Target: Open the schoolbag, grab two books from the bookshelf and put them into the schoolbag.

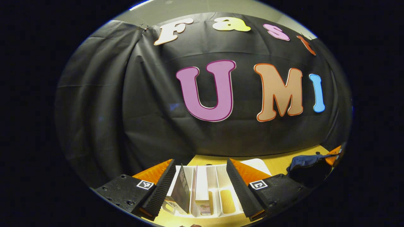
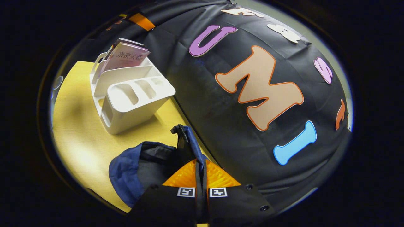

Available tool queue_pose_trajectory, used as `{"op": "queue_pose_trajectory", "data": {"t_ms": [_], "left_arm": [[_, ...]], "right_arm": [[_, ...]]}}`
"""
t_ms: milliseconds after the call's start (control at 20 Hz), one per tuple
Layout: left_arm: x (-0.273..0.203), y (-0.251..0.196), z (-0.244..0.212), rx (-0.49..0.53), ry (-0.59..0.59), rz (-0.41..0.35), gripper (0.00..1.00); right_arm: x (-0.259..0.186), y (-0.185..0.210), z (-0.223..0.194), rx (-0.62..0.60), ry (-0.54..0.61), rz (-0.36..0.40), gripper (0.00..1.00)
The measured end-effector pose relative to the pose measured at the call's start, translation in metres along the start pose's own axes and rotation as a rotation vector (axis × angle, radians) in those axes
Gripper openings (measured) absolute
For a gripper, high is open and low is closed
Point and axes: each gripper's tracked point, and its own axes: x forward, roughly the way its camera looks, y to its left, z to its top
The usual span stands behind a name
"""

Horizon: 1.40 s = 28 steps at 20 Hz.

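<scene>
A white bookshelf (image 1: 221, 186) sits right below my left gripper (image 1: 200, 161), which is open and straddles it from above. A grey book (image 1: 181, 189) leans in it beside a white book (image 1: 202, 186). The right gripper view has the bookshelf (image 2: 132, 94) at the upper left, its books (image 2: 126, 56) sticking out of the far slots. The dark blue schoolbag (image 2: 132, 170) lies on the table just under my right gripper (image 2: 200, 162), whose fingers are shut on the bag's raised black-trimmed top edge (image 2: 183, 138). The left gripper view has the schoolbag (image 1: 307, 167) at the far right, the right gripper (image 1: 334, 154) at its top.
Both things rest on a yellow wooden table (image 2: 82, 142) that runs up to the black cloth wall (image 2: 221, 126). There is bare tabletop (image 1: 281, 167) between bookshelf and bag.
</scene>
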Motion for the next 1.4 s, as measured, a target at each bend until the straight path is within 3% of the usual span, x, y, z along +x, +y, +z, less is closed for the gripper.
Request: {"op": "queue_pose_trajectory", "data": {"t_ms": [400,600,650,950,1400], "left_arm": [[0.041,-0.004,-0.041,0.024,0.244,-0.136,0.96],[0.049,0.003,-0.059,0.030,0.334,-0.150,1.00],[0.052,0.003,-0.060,0.047,0.350,-0.157,0.96],[0.069,-0.011,-0.078,0.115,0.467,-0.218,0.96],[0.074,-0.014,-0.126,0.086,0.789,-0.272,0.96]], "right_arm": [[0.002,-0.012,-0.004,0.010,0.012,-0.030,0.03],[0.000,-0.013,-0.007,0.008,0.023,-0.031,0.03],[0.000,-0.012,-0.007,0.003,0.026,-0.029,0.03],[-0.001,-0.010,-0.008,-0.002,0.033,-0.027,0.03],[-0.002,-0.009,-0.014,-0.012,0.042,-0.027,0.03]]}}
